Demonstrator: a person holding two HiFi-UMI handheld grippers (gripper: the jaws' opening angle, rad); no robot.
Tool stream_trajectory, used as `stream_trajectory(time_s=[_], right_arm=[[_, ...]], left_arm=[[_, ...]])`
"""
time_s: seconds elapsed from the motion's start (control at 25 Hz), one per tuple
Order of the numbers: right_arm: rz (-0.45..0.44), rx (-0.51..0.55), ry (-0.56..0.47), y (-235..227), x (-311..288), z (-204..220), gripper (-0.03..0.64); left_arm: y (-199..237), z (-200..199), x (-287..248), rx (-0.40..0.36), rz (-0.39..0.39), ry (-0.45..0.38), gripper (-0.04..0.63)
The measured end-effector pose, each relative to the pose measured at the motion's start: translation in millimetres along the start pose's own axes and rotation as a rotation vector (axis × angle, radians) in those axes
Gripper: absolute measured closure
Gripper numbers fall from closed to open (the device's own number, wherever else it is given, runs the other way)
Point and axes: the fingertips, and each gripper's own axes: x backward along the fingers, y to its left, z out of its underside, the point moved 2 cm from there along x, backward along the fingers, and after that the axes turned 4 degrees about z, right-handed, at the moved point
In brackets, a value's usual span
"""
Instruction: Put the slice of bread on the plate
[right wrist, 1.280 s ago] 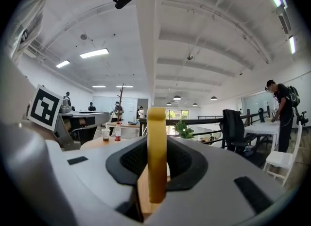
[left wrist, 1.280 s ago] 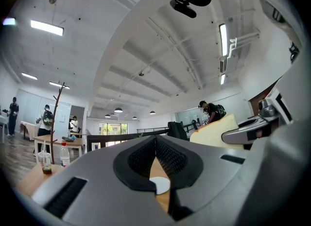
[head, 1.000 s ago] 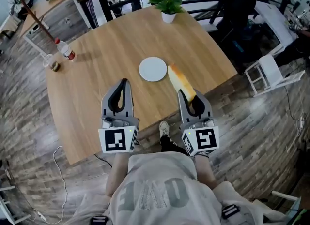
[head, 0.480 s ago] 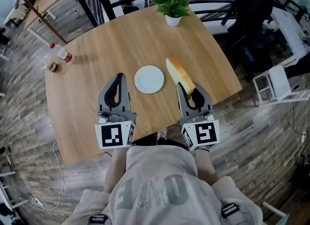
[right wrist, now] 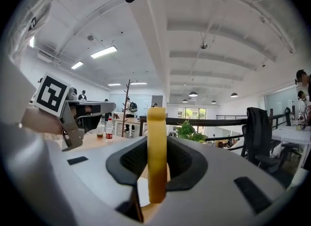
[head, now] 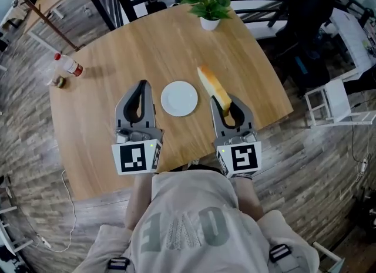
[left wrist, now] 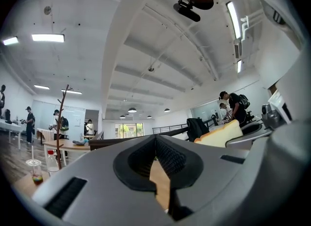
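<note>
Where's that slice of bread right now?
In the head view, the slice of bread is clamped in the right gripper, over the table, just right of the white plate.

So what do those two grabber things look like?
Both the left gripper and the right gripper are grey plastic, with curved fingers lined in black ribbed rubber. Each has a white cube at the back, printed with black square markers. The person wears a pale grey top with big letters.
</note>
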Motion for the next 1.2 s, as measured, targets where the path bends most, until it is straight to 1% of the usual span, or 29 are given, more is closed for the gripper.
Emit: stream_trajectory(time_s=[0.12, 0.2, 0.28, 0.44, 0.56, 0.64, 0.76, 0.88, 1.04, 1.2], right_arm=[[-0.005, 0.076, 0.034, 7, -14, 0, 0.525], [-0.013, 0.176, 0.066, 15, -23, 2, 0.525], [-0.015, 0.309, 0.099, 23, -33, 6, 0.525], [-0.034, 0.584, 0.12, 42, -53, 22, 0.525], [-0.078, 0.791, 0.154, 57, -71, 45, 0.525], [-0.107, 0.923, 0.174, 66, -82, 62, 0.525], [-0.142, 1.083, 0.194, 80, -94, 88, 0.525], [-0.173, 1.15, 0.206, 92, -102, 110, 0.525], [-0.169, 1.193, 0.235, 99, -107, 138, 0.525], [-0.169, 1.215, 0.268, 102, -112, 161, 0.525]], left_arm=[[10, 3, 0, 0.008, -0.019, 0.006, 0.588], [19, 7, 4, 0.004, -0.038, 0.009, 0.588], [27, 12, 9, -0.001, -0.057, 0.018, 0.588], [39, 32, 17, 0.018, -0.076, 0.066, 0.588], [47, 42, 18, 0.027, -0.087, 0.084, 0.587], [51, 51, 15, 0.018, -0.085, 0.109, 0.587], [55, 70, 15, 0.015, -0.086, 0.152, 0.588], [55, 88, 16, 0.031, -0.083, 0.178, 0.588], [50, 107, 17, 0.062, -0.069, 0.214, 0.588], [50, 115, 16, 0.074, -0.059, 0.224, 0.588]])
